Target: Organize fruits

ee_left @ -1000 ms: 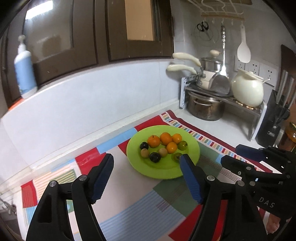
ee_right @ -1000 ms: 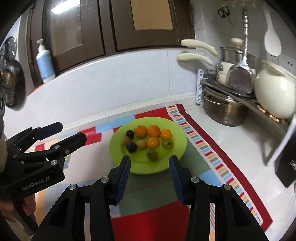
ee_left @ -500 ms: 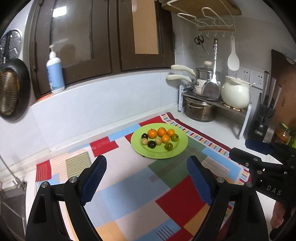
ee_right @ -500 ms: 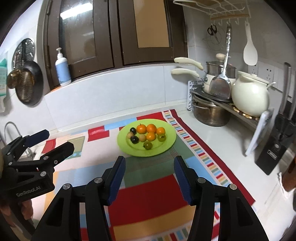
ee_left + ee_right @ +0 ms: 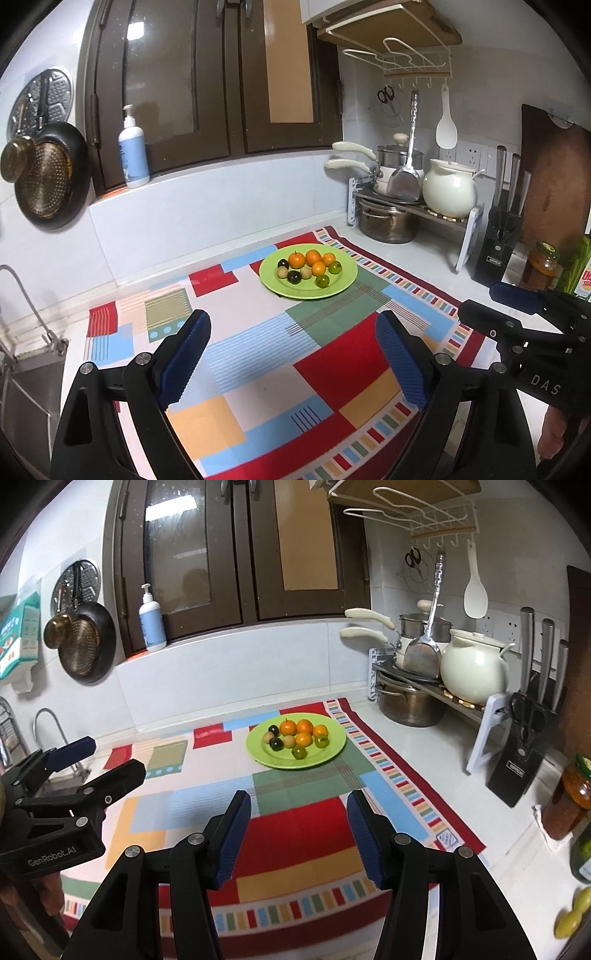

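A green plate (image 5: 306, 292) (image 5: 295, 763) lies at the far end of a patchwork mat (image 5: 258, 350). It carries several oranges (image 5: 313, 256) (image 5: 304, 726), two dark fruits (image 5: 294, 276), tan ones (image 5: 305, 273) and green ones (image 5: 322, 281). My left gripper (image 5: 291, 325) hangs well short of the plate, open, with only the mat between its blue pads. My right gripper (image 5: 298, 801) is also open with nothing in it, equally far back. Each shows in the other's view: the right gripper (image 5: 484, 299) at the right edge, the left gripper (image 5: 110, 757) at the left edge.
A rack with pots (image 5: 391, 221) and a white pot (image 5: 448, 192) stands behind the plate on the right. A knife block (image 5: 498, 247) and a jar (image 5: 543, 266) are further right. The sink tap (image 5: 29, 295) is at the left, and pans (image 5: 48, 177) hang on the wall.
Both grippers have drawn back from the plate, which now looks smaller and farther off. Both pairs of jaws stand wider than a second ago.
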{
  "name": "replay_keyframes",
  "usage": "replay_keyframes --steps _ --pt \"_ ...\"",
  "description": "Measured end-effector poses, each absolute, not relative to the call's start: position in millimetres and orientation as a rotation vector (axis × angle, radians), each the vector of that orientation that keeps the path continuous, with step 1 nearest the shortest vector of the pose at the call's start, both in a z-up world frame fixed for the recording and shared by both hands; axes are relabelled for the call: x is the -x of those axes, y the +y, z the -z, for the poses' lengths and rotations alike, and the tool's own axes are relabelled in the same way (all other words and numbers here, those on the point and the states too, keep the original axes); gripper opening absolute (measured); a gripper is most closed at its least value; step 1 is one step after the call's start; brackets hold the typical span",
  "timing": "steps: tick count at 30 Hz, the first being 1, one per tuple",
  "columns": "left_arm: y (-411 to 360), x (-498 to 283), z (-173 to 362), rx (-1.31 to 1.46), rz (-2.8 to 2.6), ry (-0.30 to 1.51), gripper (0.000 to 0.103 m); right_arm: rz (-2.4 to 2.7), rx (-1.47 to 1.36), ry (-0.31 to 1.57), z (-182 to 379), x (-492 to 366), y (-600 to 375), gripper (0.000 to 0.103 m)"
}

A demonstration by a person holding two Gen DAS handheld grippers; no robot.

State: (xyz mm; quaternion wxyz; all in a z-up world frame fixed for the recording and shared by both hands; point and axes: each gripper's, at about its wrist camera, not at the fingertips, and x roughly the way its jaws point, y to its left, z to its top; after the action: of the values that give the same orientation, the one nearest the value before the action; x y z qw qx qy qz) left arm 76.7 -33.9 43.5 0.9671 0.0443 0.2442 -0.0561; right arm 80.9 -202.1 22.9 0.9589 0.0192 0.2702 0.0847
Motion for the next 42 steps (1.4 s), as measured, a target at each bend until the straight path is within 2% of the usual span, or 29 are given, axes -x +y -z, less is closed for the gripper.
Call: replay_keyframes --steps 3,12,42 --pt "-34.6 -66.7 -45.5 -0.086 0.104 0.487 0.091 -0.176 -0.034 0.542 -24.5 -68.8 -203.2 0.055" --pt "-38.2 -45.5 -48.4 -0.091 0.08 0.478 0.1 -0.194 -0.03 0.532 -26.6 -48.5 -205.9 0.055" --pt "-40.9 -29.4 -51.5 -0.082 0.072 0.469 0.101 -0.2 -0.025 0.529 -25.8 -33.6 -210.3 0.055"
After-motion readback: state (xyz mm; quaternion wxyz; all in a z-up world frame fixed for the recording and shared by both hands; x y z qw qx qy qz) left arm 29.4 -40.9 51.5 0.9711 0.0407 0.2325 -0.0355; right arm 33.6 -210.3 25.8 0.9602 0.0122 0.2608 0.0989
